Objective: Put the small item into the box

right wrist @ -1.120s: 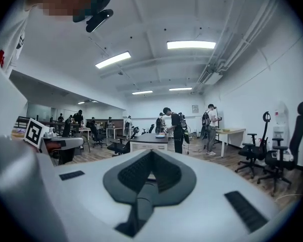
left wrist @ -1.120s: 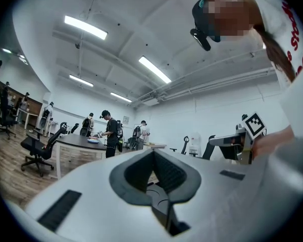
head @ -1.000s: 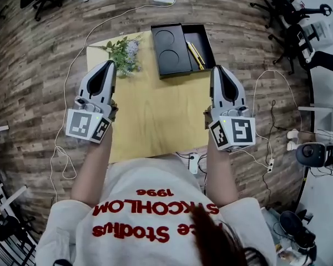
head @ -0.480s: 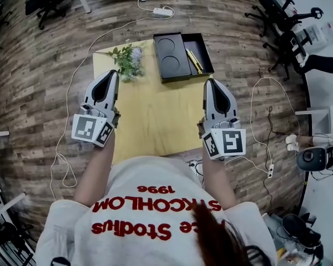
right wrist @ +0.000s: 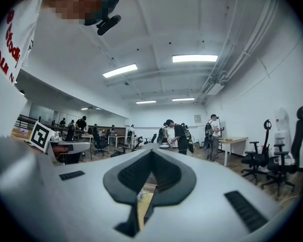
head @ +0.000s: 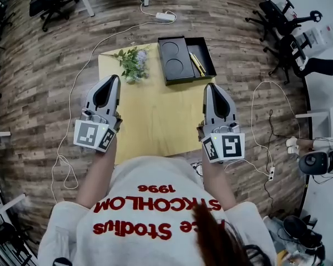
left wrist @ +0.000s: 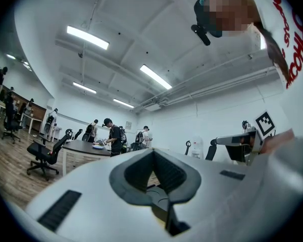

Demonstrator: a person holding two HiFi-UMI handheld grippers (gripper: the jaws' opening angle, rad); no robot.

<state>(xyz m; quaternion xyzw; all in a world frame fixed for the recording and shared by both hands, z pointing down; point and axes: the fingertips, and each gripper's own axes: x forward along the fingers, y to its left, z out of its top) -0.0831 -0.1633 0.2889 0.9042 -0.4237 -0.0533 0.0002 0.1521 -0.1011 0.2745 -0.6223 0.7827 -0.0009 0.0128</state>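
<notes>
A black box (head: 206,49) lies open at the far end of the yellow table (head: 155,115). It holds a tray with two round recesses (head: 174,59) and, to the right, a compartment with gold pens (head: 196,64). My left gripper (head: 113,79) hovers over the table's left edge, shut and holding nothing. My right gripper (head: 209,86) hovers over the right edge, also shut and holding nothing. Both point towards the box from well short of it. In the left gripper view the left gripper (left wrist: 153,154) looks out at the room, as does the right gripper (right wrist: 150,153) in its view.
A sprig of green leaves with pale flowers (head: 132,64) lies at the table's far left corner. White cables (head: 83,65) and a power strip (head: 166,16) run over the wooden floor. Office chairs (head: 280,15) stand at the far right. People stand at desks (right wrist: 177,135) across the room.
Both grippers have drawn back a little from the box towards the person, the right one more. Their jaws stay shut.
</notes>
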